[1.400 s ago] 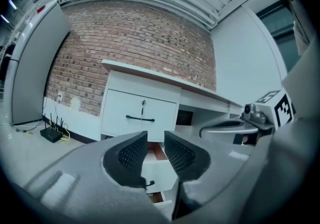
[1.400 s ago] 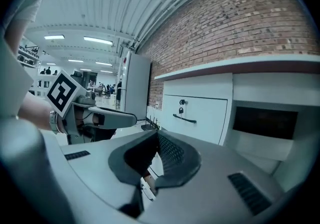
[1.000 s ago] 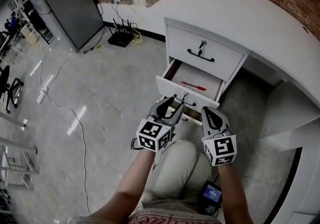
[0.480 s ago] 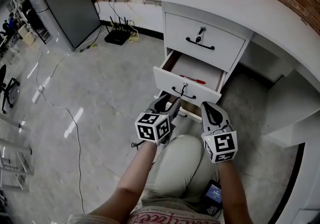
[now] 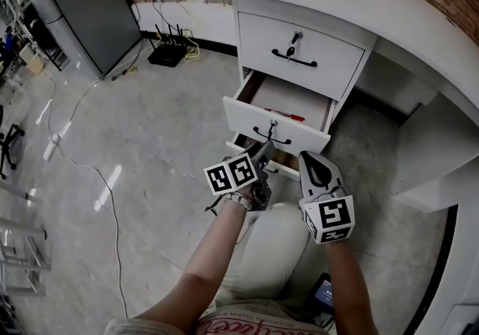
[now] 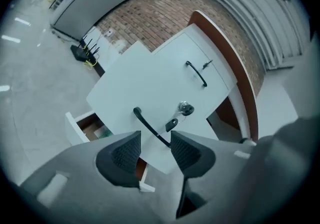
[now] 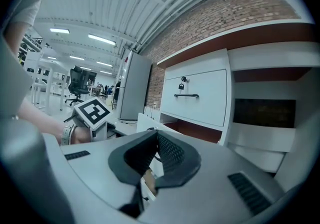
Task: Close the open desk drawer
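The white desk (image 5: 389, 19) has a middle drawer (image 5: 275, 130) pulled out, with a red pen (image 5: 285, 114) inside. Its black handle (image 6: 150, 128) and keyed lock (image 6: 186, 109) fill the left gripper view. My left gripper (image 5: 262, 155) (image 6: 156, 149) is open just before that drawer front. Its jaws have just been opening; the handle's lower end shows in the gap, untouched by the pads. My right gripper (image 5: 314, 161) (image 7: 155, 135) hovers beside it to the right, shut on nothing. The top drawer (image 5: 296, 49) is closed.
The bottom drawer (image 5: 283, 161) also stands slightly out. A router (image 5: 166, 53) and cables lie on the floor by the brick wall, beside a grey cabinet (image 5: 75, 4). The person's knee (image 5: 273, 247) is below the grippers. A kneehole (image 5: 389, 94) opens right of the drawers.
My left gripper has sunk toward the middle drawer's front and rolled, so its marker cube now faces differently. The right gripper dropped a little. The desk looks nearer.
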Demonstrator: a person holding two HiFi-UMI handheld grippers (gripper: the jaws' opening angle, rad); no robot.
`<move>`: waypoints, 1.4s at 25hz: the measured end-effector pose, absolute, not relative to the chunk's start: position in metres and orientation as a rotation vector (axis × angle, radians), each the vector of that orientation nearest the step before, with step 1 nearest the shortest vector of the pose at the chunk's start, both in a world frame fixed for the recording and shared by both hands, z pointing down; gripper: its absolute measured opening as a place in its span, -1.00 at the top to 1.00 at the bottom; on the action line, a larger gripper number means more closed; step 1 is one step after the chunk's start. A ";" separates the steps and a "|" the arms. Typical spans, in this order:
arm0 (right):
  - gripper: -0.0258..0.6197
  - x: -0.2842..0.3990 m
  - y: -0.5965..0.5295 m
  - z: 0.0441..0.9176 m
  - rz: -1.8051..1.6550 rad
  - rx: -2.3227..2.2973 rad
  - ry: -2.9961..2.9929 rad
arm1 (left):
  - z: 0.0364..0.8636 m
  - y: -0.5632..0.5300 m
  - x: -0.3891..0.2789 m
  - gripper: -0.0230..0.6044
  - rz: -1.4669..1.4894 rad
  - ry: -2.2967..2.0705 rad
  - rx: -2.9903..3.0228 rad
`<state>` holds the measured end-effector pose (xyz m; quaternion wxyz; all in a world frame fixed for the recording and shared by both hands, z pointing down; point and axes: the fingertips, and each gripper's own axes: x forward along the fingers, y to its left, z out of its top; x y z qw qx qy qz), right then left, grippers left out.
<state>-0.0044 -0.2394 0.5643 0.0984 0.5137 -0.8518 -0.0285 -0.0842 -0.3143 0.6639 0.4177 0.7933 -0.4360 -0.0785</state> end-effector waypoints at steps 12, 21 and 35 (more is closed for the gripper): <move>0.88 0.007 -0.245 0.575 -0.081 1.576 -2.462 | 0.668 -0.344 -0.067 0.38 -0.280 -1.086 1.908; 0.89 0.009 -0.249 0.586 -0.042 1.582 -2.450 | 0.667 -0.352 -0.064 0.38 -0.274 -1.084 1.925; 0.88 0.018 -0.257 0.595 0.006 1.639 -2.415 | 0.667 -0.393 -0.049 0.38 -0.275 -1.068 1.927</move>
